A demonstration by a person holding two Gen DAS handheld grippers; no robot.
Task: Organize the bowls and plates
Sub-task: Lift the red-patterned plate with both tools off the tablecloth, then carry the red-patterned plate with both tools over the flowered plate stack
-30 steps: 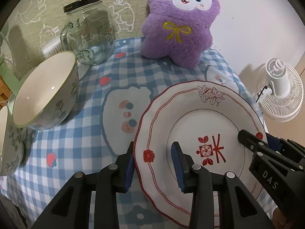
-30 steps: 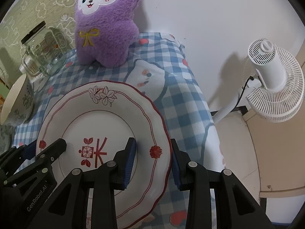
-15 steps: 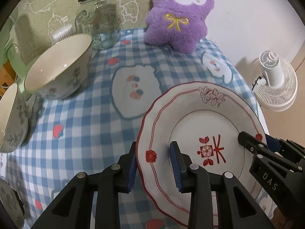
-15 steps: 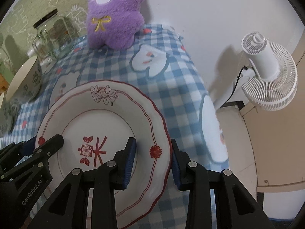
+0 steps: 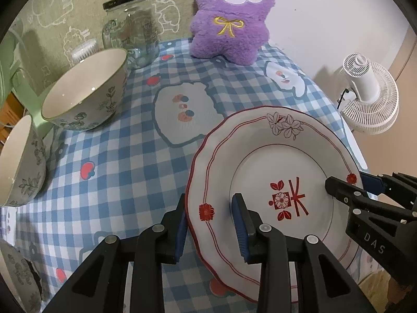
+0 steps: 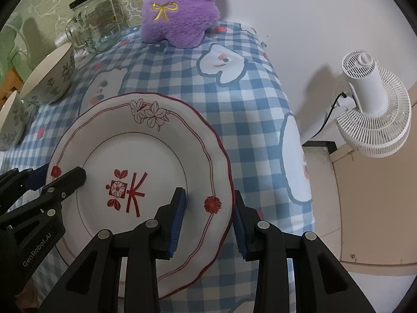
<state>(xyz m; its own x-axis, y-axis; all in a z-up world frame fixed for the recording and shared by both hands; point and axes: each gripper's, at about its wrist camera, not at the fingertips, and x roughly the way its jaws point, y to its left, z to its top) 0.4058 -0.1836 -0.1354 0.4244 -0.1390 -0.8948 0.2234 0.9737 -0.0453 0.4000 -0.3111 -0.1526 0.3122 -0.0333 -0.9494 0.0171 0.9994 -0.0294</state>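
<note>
The plate [image 5: 276, 156], white with a scalloped red rim, red flower marks and a red motif at its centre, is the only plate in sight and is held over the blue-and-white checked tablecloth [image 5: 125, 161] by both tongs at once. The left gripper [image 5: 209, 224] is clamped on the plate's left rim, one blue pad under the edge and the other on the upper face. The right gripper [image 6: 208, 215] grips the opposite rim the same way, one pad on the face and one outside the edge. Whether the plate's near edge touches the cloth cannot be told.

There are two floral bowls with pale insides: a larger bowl [image 5: 86, 94] standing on the cloth to the left of the plate, and a second bowl [image 5: 18, 164] nearer the left edge, just beside the first. One glass jar [image 5: 130, 34] with a dark lid and a handle stands at the back, next to one purple plush toy [image 5: 229, 20] with a yellow bow. One white fan [image 6: 372, 104] stands off the table to the right.

The left wrist view alone shows a patterned dish edge [image 5: 15, 274] at its lower left corner, too cropped to name. The right wrist view alone shows the fan's black cord [image 6: 332, 104] and the tan floor [image 6: 365, 208] beside the table.
</note>
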